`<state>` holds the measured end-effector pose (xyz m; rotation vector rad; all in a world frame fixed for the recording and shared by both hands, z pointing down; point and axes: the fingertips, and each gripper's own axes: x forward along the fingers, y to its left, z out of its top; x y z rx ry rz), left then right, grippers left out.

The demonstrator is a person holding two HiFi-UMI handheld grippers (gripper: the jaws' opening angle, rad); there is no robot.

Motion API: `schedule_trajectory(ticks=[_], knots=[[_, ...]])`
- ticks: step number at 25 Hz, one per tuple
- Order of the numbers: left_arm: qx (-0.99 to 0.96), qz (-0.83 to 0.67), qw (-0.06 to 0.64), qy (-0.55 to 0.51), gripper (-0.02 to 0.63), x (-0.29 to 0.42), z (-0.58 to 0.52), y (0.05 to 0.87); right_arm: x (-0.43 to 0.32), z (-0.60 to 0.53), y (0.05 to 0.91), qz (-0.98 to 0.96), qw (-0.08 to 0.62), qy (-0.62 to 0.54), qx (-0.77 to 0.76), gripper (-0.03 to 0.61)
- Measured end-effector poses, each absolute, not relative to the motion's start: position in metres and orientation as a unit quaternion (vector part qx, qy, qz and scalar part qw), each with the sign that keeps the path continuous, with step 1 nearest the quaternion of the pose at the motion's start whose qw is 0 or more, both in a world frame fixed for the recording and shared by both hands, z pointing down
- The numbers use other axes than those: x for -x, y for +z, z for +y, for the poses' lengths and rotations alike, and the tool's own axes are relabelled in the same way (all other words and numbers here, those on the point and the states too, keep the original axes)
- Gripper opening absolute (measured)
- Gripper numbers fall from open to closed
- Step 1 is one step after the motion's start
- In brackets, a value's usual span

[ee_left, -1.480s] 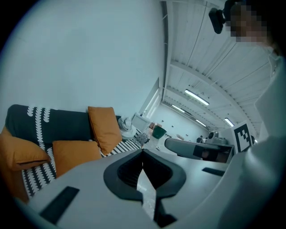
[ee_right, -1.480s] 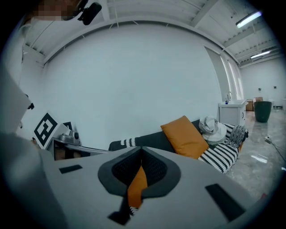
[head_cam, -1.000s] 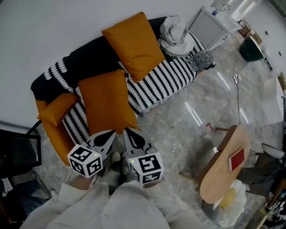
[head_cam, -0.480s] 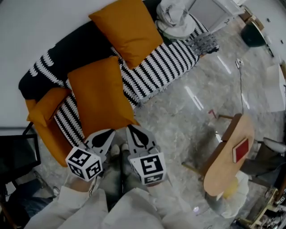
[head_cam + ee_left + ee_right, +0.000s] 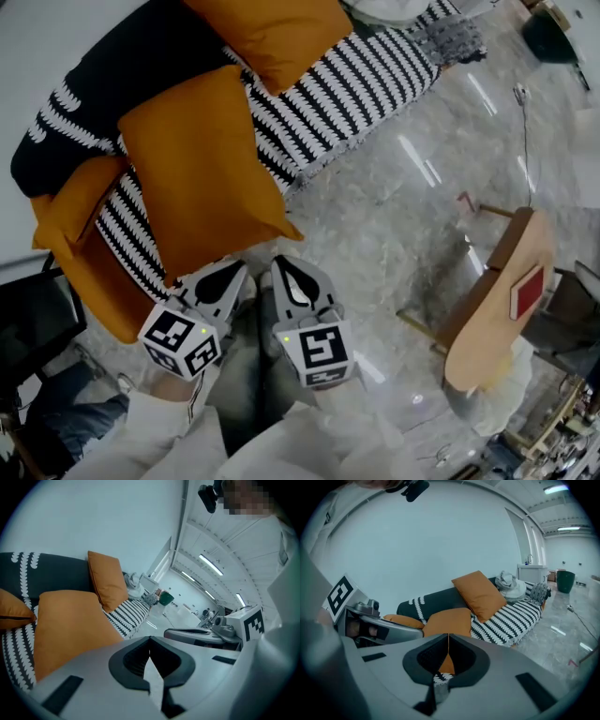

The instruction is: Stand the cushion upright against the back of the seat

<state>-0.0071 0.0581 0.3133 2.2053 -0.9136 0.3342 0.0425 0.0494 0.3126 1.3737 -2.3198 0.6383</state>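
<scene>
Head view: flat cushion point(image 5: 202, 169) is seen lying on the striped sofa point(image 5: 375, 84) seat, near corner past the front edge.
Progress: nothing done yet; cushion is neither gripped nor raised.
Left gripper point(image 5: 223, 279): jaws pressed together, empty, just short of cushion.
Right gripper point(image 5: 292, 279): likewise closed on nothing.
Second cushion point(image 5: 272, 33): leaned on backrest.
Green bin point(image 5: 565, 581): far off, contents not visible.
</scene>
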Motion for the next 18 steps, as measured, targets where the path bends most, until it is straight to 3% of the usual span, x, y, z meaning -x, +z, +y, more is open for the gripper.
schedule_trajectory(ticks=[5, 18], knots=[[-0.851, -0.336, 0.375, 0.145, 0.008, -0.014, 0.066, 0.389, -0.052, 0.056, 0.394, -0.815, 0.203, 0.246, -0.484, 0.015], [-0.841, -0.329, 0.401, 0.154, 0.008, -0.029, 0.066, 0.438, -0.066, 0.050, 0.457, -0.801, 0.254, 0.270, -0.470, 0.015]])
